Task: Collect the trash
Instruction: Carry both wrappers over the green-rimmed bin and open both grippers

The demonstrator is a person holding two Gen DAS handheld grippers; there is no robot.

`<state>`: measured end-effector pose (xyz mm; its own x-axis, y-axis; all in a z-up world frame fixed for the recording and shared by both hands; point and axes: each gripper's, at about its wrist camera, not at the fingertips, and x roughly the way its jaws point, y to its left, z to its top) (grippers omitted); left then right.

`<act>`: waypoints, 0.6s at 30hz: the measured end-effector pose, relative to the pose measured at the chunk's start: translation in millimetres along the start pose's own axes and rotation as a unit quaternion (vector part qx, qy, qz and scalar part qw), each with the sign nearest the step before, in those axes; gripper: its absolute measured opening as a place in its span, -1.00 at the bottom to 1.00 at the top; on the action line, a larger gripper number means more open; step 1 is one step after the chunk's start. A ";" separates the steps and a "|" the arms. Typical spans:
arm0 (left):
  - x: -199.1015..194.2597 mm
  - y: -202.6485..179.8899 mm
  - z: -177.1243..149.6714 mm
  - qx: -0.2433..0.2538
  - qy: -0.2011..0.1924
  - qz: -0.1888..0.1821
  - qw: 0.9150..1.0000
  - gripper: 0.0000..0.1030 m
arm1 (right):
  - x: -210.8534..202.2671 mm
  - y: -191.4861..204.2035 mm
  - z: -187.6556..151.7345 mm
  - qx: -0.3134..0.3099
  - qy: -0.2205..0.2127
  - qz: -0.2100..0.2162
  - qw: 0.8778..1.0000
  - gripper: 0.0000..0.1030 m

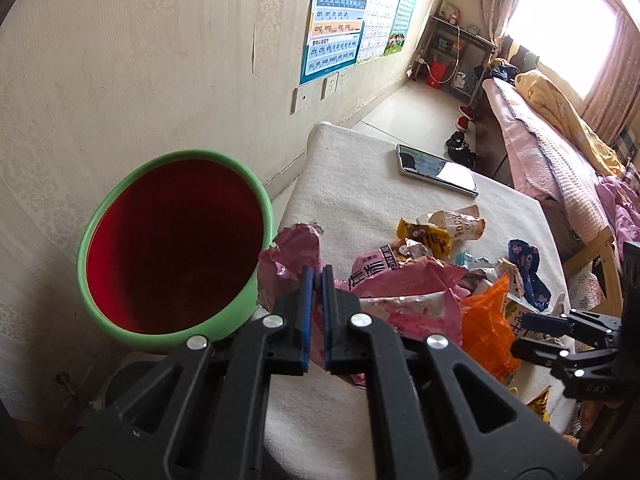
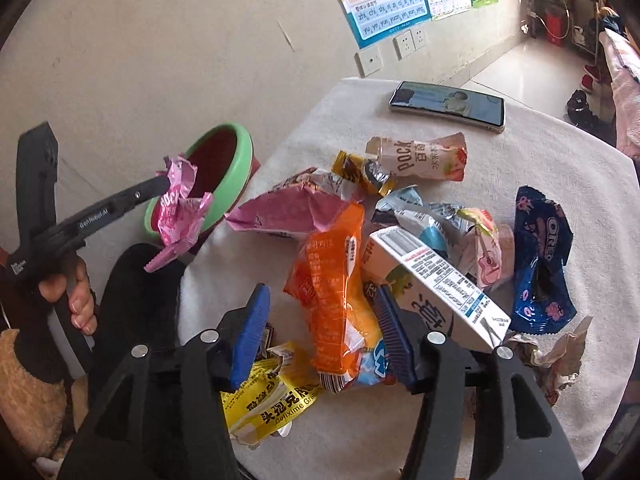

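My left gripper (image 1: 318, 280) is shut on a crumpled pink Pocky wrapper (image 1: 292, 256) and holds it in the air beside the rim of a green bin with a red inside (image 1: 176, 240). The right wrist view shows this wrapper (image 2: 178, 208) hanging in front of the bin (image 2: 236, 168). My right gripper (image 2: 320, 312) is open, its fingers on either side of an orange snack bag (image 2: 332, 280) in the trash pile on the white table (image 2: 560, 168). A white carton (image 2: 436, 280) lies against the right finger.
The pile holds a large pink bag (image 2: 288, 208), a beige Pocky wrapper (image 2: 420, 160), a blue Oreo wrapper (image 2: 544, 256) and a yellow sachet (image 2: 272, 408). A phone (image 2: 446, 106) lies at the table's far side. A bed (image 1: 552, 136) stands to the right.
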<state>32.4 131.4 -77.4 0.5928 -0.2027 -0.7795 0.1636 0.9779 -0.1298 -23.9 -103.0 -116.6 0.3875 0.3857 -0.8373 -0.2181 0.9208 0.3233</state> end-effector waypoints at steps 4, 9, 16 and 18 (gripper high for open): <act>0.5 -2.2 -2.1 0.001 0.001 -0.003 1.000 -0.92 | 17.9 -1.0 -9.2 -0.004 0.036 -0.017 0.999 -0.31; 1.3 0.8 -3.1 -0.002 0.001 -0.001 1.000 -0.92 | 7.4 3.6 -6.2 -0.013 0.013 0.003 1.000 -0.90; -5.7 16.9 3.3 -0.012 -0.013 0.017 1.000 -0.92 | -14.3 11.8 4.3 -0.011 -0.026 0.038 0.999 -0.91; -7.7 23.9 6.2 -0.017 -0.019 0.027 0.999 -0.92 | -21.3 16.1 11.8 -0.009 -0.040 0.050 0.998 -0.91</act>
<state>36.7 156.0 -70.7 0.6289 -0.1506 -0.7627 0.1044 0.9885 -0.1091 -25.0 -95.7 -88.3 0.4333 0.4805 -0.7625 -0.2762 0.8761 0.3952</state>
